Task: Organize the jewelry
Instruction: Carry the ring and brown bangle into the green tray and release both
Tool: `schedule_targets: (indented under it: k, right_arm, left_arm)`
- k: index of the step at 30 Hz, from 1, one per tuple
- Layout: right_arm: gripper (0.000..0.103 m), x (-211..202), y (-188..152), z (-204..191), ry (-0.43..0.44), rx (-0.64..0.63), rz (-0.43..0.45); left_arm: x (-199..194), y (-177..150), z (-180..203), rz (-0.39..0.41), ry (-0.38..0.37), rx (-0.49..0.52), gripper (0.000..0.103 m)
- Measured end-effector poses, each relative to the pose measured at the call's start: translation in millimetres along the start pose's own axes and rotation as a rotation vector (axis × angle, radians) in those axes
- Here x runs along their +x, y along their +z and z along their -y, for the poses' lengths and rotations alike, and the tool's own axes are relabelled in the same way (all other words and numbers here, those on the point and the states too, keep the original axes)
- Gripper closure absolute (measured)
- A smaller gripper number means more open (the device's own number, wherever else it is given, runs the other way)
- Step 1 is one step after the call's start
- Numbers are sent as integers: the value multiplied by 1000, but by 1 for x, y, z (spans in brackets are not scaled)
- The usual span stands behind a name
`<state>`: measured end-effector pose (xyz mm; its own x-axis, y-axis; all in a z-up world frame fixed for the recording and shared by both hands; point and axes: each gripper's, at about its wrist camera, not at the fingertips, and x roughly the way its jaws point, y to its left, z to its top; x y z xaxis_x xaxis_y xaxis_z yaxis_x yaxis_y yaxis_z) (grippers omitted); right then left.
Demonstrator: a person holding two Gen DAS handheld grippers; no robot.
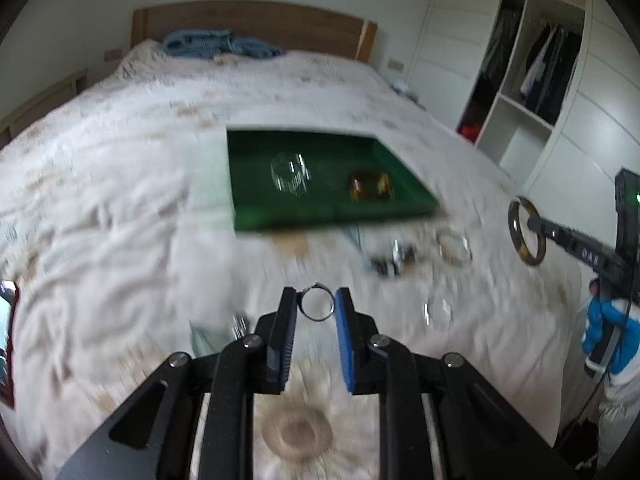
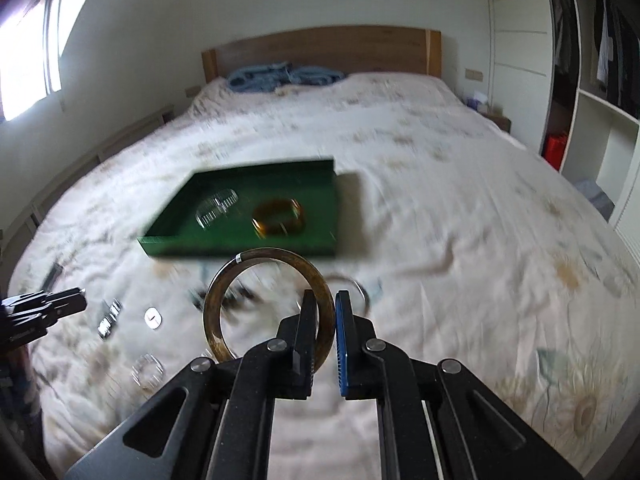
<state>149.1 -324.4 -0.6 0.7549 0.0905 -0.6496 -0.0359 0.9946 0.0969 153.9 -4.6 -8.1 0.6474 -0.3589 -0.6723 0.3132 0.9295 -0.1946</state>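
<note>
This is a bedroom in a home; a wide bed (image 2: 420,184) with a floral white quilt fills the middle, backed by a wooden headboard (image 2: 320,50), with a crumpled blue blanket (image 2: 286,76) lying at its head. An open white wardrobe (image 1: 532,76) with dark clothes hanging inside stands along one wall; a bright window (image 2: 30,60) lights the opposite side.

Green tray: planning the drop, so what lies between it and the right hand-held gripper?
Right wrist view: the held brown bangle, then a silver bangle on the bedspread.
</note>
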Motion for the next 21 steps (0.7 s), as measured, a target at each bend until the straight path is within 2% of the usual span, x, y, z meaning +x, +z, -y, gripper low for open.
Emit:
schedule_targets:
  k: [6,11,15,21]
  right_arm:
    - [94,-3,53,-24,30,-16,67]
    - [94,10,104,-34,54,6,113]
    - [94,40,128,-38,48,14,109]
    - [94,117,125,-40,51,37,13]
  left_arm:
    - [-5,61,-7,76,8,2,85]
    - [11,107,-17,100,27,-17,85]
    - [45,127,-17,76,47,-5,85]
    - [121,133,-24,-11,66,-39,85]
